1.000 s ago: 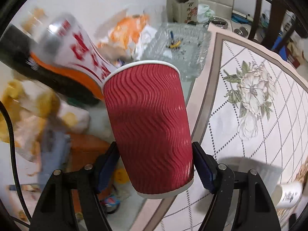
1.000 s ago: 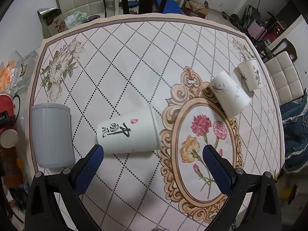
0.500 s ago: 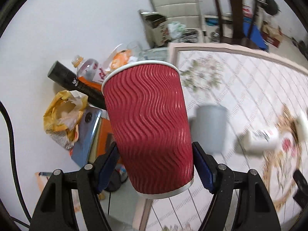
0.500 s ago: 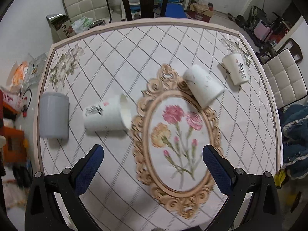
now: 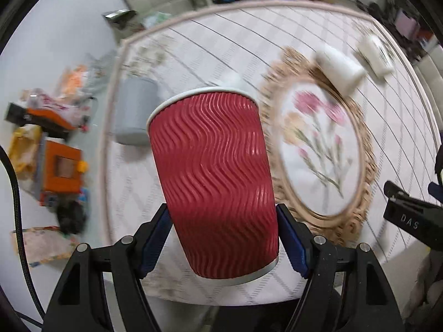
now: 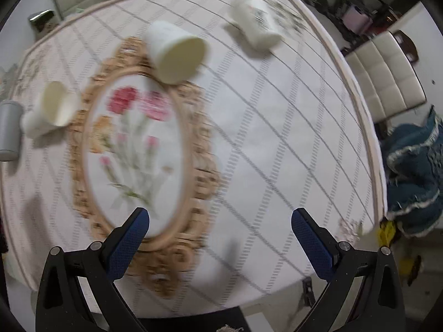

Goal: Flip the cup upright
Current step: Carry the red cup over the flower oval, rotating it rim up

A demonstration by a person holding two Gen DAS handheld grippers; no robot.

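My left gripper (image 5: 221, 238) is shut on a red ribbed paper cup (image 5: 213, 177), held in the air above the near edge of the table with its rim pointing away from me. My right gripper (image 6: 220, 229) is open and empty, high above the table's near side. Three white paper cups lie on their sides: one (image 6: 49, 113) at the left of the flower medallion, one (image 6: 174, 52) at its far edge, one (image 6: 257, 23) farther right. A grey cup (image 6: 8, 130) lies at the table's left edge. Both views are motion-blurred.
The table (image 6: 277, 138) has a white diamond-pattern cloth with an ornate flower medallion (image 6: 135, 149). Cream chairs (image 6: 387, 83) stand at the right and far side. Blue cloth (image 6: 415, 171) lies right of the table. Clutter, including an orange box (image 5: 62, 171), sits on the floor at left.
Both grippers have swung right and moved back over the table. The red cup stays gripped. The right gripper stays open.
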